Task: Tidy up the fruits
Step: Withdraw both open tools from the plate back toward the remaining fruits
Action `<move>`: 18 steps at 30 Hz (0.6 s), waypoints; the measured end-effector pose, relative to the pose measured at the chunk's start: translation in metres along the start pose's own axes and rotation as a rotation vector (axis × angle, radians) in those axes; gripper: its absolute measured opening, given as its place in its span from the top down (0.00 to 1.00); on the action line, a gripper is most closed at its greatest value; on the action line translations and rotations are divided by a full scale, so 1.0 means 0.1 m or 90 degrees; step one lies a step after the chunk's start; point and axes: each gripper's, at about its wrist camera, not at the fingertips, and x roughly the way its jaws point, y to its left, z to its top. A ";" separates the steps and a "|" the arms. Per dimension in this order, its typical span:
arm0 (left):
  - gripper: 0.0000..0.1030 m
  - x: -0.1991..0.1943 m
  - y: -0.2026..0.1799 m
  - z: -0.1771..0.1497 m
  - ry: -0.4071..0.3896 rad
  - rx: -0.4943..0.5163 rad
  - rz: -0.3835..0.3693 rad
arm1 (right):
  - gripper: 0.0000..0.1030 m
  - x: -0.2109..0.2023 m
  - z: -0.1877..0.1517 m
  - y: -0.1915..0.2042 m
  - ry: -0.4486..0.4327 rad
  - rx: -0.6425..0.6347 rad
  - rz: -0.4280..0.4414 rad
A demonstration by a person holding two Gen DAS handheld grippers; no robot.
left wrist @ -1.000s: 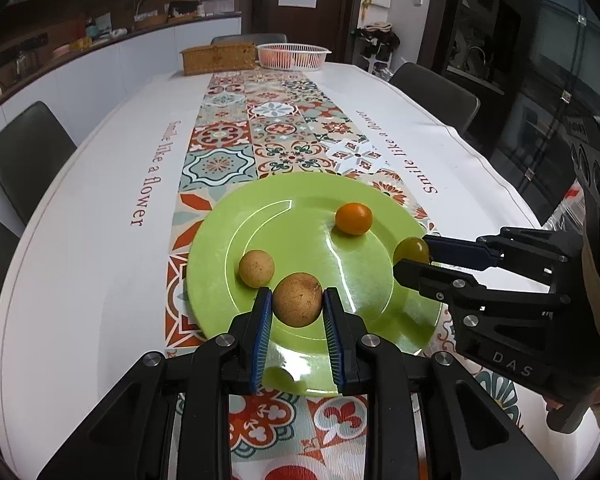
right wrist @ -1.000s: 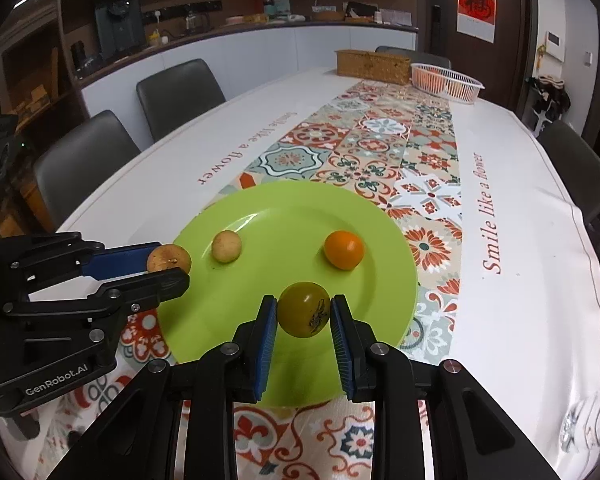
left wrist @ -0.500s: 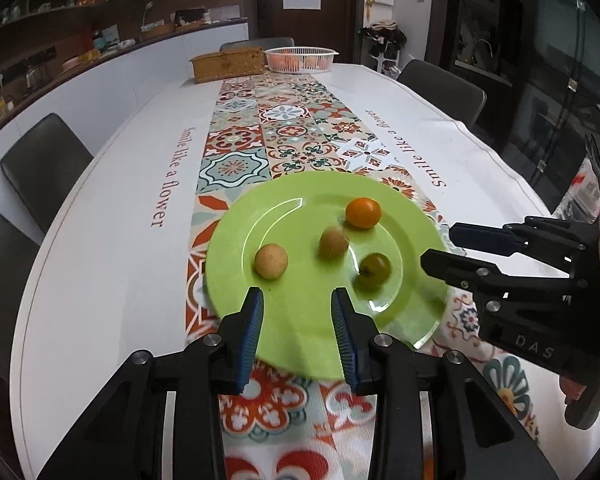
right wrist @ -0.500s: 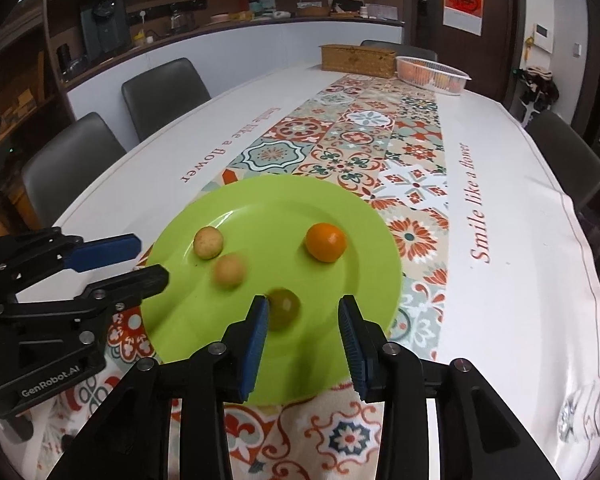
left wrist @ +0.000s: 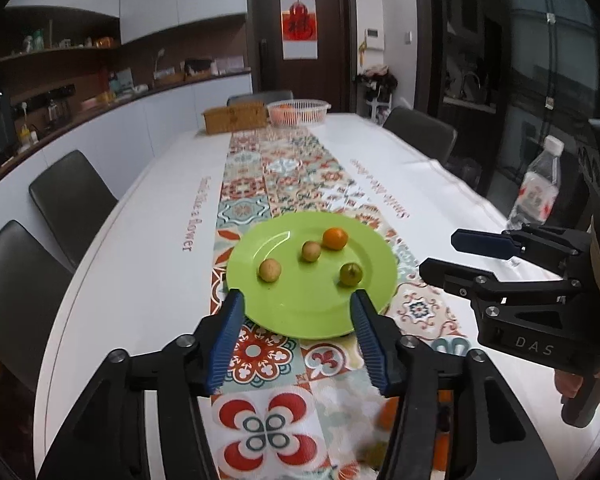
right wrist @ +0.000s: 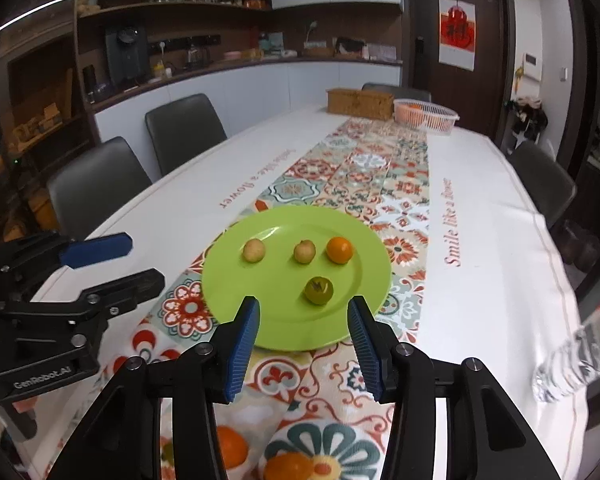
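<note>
Room: dining room, dark chairs, far counter.
Worktop: long white worktop with patterned tile runner.
Plate: round lime-green plate at frame centre, holding four small fruits.
Remaining fruit: blurred orange fruit at lower frame, below right claw, nearer it.
Claws: left claw and right claw, jaws just opening, part-open, empty.

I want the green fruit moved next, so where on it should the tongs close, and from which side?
Close on the round sides of the green fruit, across its widest part, coming from the near rim of the plate. Its stem end faces up here and it lies apart from the others, nearest the right tongs.
</note>
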 end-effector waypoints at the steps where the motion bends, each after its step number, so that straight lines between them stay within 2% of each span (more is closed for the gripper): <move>1: 0.46 -0.06 -0.01 -0.01 -0.004 -0.001 -0.002 | 0.52 -0.07 -0.01 0.02 -0.006 0.001 0.000; 3: 0.43 -0.19 -0.05 -0.04 -0.012 0.001 0.001 | 0.48 -0.18 -0.04 0.04 -0.015 0.004 -0.001; 8: 0.38 -0.42 -0.12 -0.17 -0.018 0.006 -0.002 | 0.48 -0.43 -0.14 0.10 -0.027 0.008 -0.003; 11: 0.37 -0.54 -0.13 -0.26 -0.016 0.002 -0.007 | 0.42 -0.52 -0.21 0.15 -0.023 0.012 0.000; 18: 0.32 -0.81 -0.13 -0.52 -0.021 -0.008 0.017 | 0.42 -0.69 -0.43 0.32 -0.016 0.015 0.004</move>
